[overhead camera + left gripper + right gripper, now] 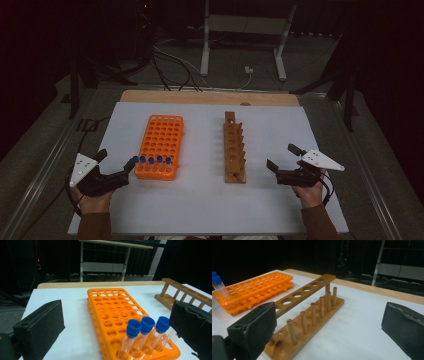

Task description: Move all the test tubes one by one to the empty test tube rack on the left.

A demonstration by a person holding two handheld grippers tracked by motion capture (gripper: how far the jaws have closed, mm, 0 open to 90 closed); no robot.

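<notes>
The left tool (pixel 131 163) stands wide and empty just beside the near row of the orange plastic rack (pixel 161 137), where clear tubes with blue caps (pixel 146 325) stand upright; 5 caps show from the high view. The right tool (pixel 281 157), also wide and empty, waits near the brown wooden peg rack (pixel 234 145) on the white counter (pixel 200 200). Likely a tube was just seated. Next: close the left tool squarely round 1 tube and lift it straight.
</notes>
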